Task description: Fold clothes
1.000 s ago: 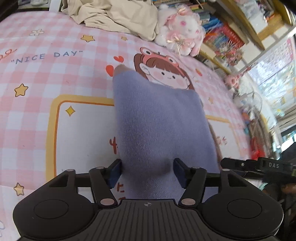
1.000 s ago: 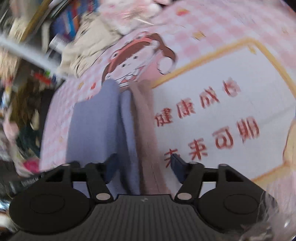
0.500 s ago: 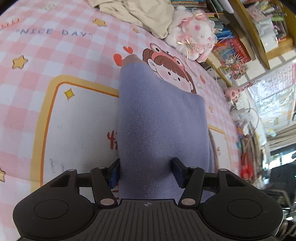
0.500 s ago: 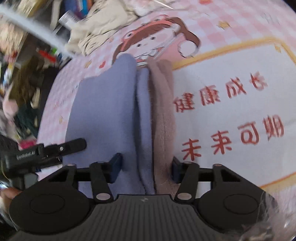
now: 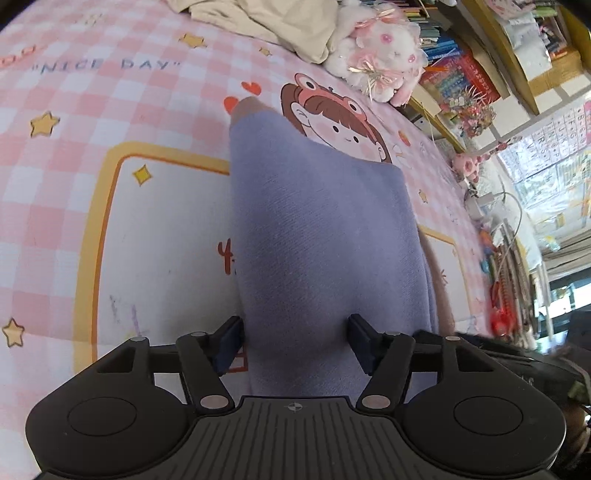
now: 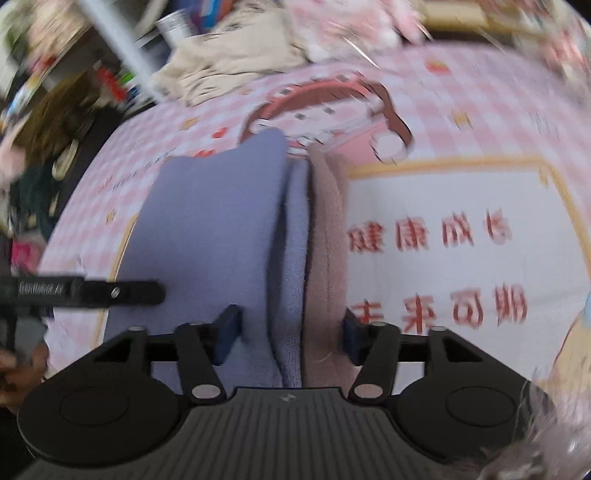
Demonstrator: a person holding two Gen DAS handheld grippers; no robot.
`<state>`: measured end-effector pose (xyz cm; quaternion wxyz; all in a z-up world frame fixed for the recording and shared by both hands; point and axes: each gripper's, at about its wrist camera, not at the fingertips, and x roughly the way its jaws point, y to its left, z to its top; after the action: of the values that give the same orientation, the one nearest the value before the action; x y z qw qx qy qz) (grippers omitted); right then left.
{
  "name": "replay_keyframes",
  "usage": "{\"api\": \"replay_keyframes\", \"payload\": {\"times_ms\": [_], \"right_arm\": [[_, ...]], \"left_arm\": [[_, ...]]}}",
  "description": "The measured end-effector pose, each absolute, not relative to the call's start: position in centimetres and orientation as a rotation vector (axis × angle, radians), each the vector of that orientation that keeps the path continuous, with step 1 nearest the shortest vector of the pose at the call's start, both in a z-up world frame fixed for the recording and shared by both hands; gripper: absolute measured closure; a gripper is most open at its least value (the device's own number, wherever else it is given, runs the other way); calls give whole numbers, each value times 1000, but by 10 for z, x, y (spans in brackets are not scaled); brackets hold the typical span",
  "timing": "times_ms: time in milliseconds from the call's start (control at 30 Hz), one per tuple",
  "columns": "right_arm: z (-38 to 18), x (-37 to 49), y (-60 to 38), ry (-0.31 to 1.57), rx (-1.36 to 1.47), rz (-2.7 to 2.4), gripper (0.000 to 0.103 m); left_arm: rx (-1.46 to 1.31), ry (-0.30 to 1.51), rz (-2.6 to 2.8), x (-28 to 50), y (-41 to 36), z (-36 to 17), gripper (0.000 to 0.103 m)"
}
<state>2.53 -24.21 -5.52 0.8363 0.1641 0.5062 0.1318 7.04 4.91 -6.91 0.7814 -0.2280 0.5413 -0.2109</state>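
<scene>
A folded lavender garment (image 5: 317, 229) with a brownish-pink inner layer lies on the pink checked cartoon bedspread (image 5: 110, 110). My left gripper (image 5: 295, 343) is open, its fingers on either side of the garment's near end. In the right wrist view the same garment (image 6: 221, 229) shows its lavender folds and brownish-pink edge (image 6: 327, 240). My right gripper (image 6: 290, 334) is open and straddles that near edge. The left gripper's finger (image 6: 110, 293) shows at the left of that view.
A beige garment (image 5: 266, 18) is heaped at the far end of the bed, next to a pink-and-white plush toy (image 5: 380, 48). Bookshelves (image 5: 461, 74) and clutter line the right side beyond the bed edge.
Both grippers have stayed open around the garment's near end. The right gripper has shifted so the garment sits centred between its fingers. The left view has tilted slightly.
</scene>
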Motion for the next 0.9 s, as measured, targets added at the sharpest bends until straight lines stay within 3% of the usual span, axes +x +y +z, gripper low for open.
{"api": "replay_keyframes", "payload": {"times_ms": [267, 600, 900], "right_arm": [[-69, 31, -258, 1105, 543, 289, 38], [-63, 32, -239, 1083, 418, 326, 67], [-41, 19, -224, 978, 253, 334, 71]], "left_arm": [[-550, 1144, -512, 76, 53, -76, 43], [-548, 1130, -486, 76, 49, -73, 55], [-404, 1066, -491, 72, 38, -47, 61]]}}
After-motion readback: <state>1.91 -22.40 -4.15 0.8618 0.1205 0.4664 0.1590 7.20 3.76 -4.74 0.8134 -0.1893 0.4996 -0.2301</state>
